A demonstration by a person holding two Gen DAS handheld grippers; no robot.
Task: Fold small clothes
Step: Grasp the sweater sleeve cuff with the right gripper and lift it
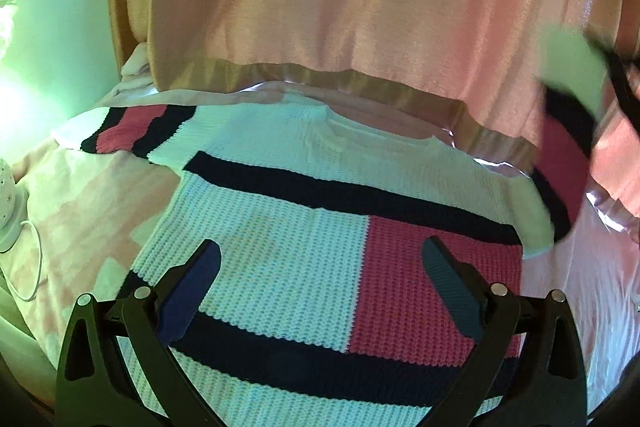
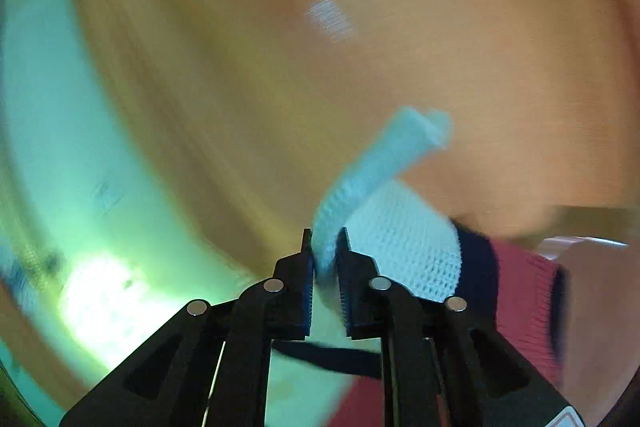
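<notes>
Between right hand-held gripper [image 2: 325,259] pads: sweater cuff [image 2: 376,167]

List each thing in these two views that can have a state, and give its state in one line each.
Sweater: spread flat, front up, unfolded.
Left sleeve: lying flat, stretched outward.
Right sleeve: lifted off the bed, pinched at the cuff.
Left claw: open, over the sweater, gripping nothing.
Right claw: shut on the right sleeve.
Blanket: draped along the far edge.

Sweater's [image 1: 304,227] hem cut off below; lifted sleeve [image 1: 568,155] and right-wrist backdrop motion-blurred.
</notes>
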